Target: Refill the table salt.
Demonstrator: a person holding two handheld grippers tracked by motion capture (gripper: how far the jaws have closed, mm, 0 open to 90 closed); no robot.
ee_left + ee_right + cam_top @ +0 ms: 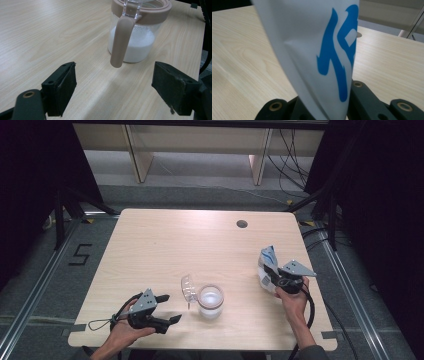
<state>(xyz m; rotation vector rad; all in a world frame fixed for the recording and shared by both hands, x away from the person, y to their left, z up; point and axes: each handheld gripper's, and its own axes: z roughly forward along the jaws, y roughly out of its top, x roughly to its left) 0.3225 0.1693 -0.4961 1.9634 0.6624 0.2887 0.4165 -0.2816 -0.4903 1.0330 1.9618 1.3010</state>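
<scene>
Right tongs (274,276) clamped a white-and-blue pouch (267,261) at frame right, above the counter (150,250). It looked soft, crushable; best gripped low. Left tongs (170,308) gaped empty beside the jar (210,301).

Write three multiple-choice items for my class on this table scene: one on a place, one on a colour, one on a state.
1. Where is the jar of white powder?
A. between the two grippers
B. at the table's far edge
C. on the floor

2. What colour is the print on the white bag?
A. red
B. blue
C. green

3. How is the left gripper?
A. shut on the jar's handle
B. shut on the bag
C. open, holding nothing

Key: 1 A, it stands near the front, the right gripper on its other side; 2 B, blue strokes in the right gripper view; 3 C, its jaws stand apart short of the handle.
</scene>
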